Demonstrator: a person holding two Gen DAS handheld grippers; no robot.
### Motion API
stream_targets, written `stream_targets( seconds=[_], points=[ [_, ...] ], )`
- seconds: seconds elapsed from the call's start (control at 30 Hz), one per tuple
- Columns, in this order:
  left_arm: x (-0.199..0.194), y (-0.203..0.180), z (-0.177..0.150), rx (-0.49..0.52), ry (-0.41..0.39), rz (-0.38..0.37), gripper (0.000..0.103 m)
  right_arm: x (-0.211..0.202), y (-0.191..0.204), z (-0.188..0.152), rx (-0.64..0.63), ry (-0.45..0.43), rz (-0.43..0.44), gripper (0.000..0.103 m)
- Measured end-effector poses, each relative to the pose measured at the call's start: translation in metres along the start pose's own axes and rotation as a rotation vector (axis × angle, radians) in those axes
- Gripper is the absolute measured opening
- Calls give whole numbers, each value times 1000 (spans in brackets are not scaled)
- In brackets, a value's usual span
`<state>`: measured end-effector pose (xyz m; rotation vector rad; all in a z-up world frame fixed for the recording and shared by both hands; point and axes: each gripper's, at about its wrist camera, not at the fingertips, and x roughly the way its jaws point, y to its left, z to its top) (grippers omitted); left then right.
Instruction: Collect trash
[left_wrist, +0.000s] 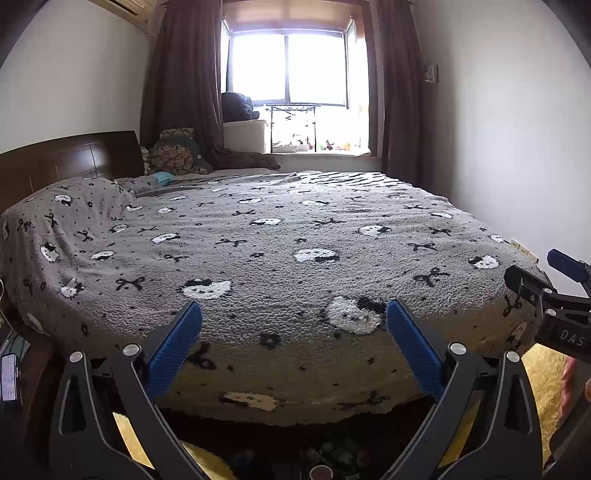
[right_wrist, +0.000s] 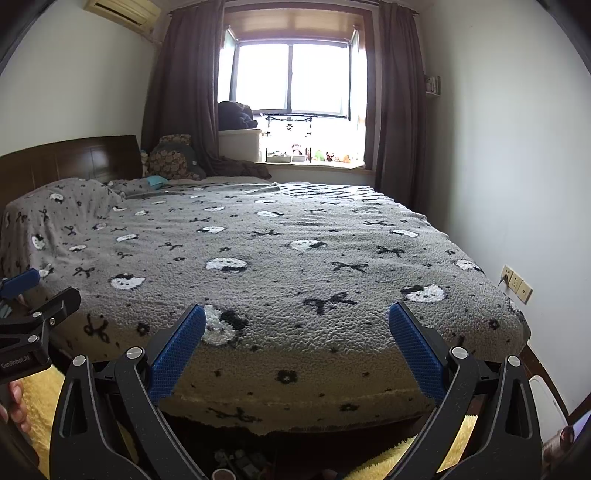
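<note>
My left gripper (left_wrist: 294, 306) is open, its blue pads (left_wrist: 173, 350) spread wide over the near edge of a bed with a grey cat-and-bow blanket (left_wrist: 280, 236). My right gripper (right_wrist: 297, 309) is open the same way over that blanket (right_wrist: 295, 258); nothing sits between either pair of fingers. On the dark floor below the bed's edge lie small cluttered items, among them a round cup (left_wrist: 321, 472), also the cup (right_wrist: 223, 474) in the right wrist view. A small teal thing (left_wrist: 162, 178) lies near the pillows; what it is cannot be told.
A fluffy yellow rug (left_wrist: 543, 376) covers the floor by the bed. The headboard (left_wrist: 66, 158) stands left, a curtained window (left_wrist: 291, 66) at the back, wall sockets (right_wrist: 515, 284) on the right. A phone (left_wrist: 9, 376) rests at the left edge. A hand (right_wrist: 14, 406) holds the left gripper's handle.
</note>
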<state>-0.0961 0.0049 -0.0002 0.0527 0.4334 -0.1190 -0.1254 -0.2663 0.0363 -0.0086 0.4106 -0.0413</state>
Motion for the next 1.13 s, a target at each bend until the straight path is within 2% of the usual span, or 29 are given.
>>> stream_targets(
  seconds=[0.17, 0.43, 1.13],
  points=[
    [-1, -3, 0, 4, -2, -1, 95, 1, 0, 0, 1, 4, 2, 99],
    [-5, -8, 0, 24, -35, 56, 95, 2, -1, -1, 1, 9, -1, 99],
    [2, -2, -1, -16, 12, 23, 94, 5, 0, -2, 0, 24, -1, 99]
  ],
)
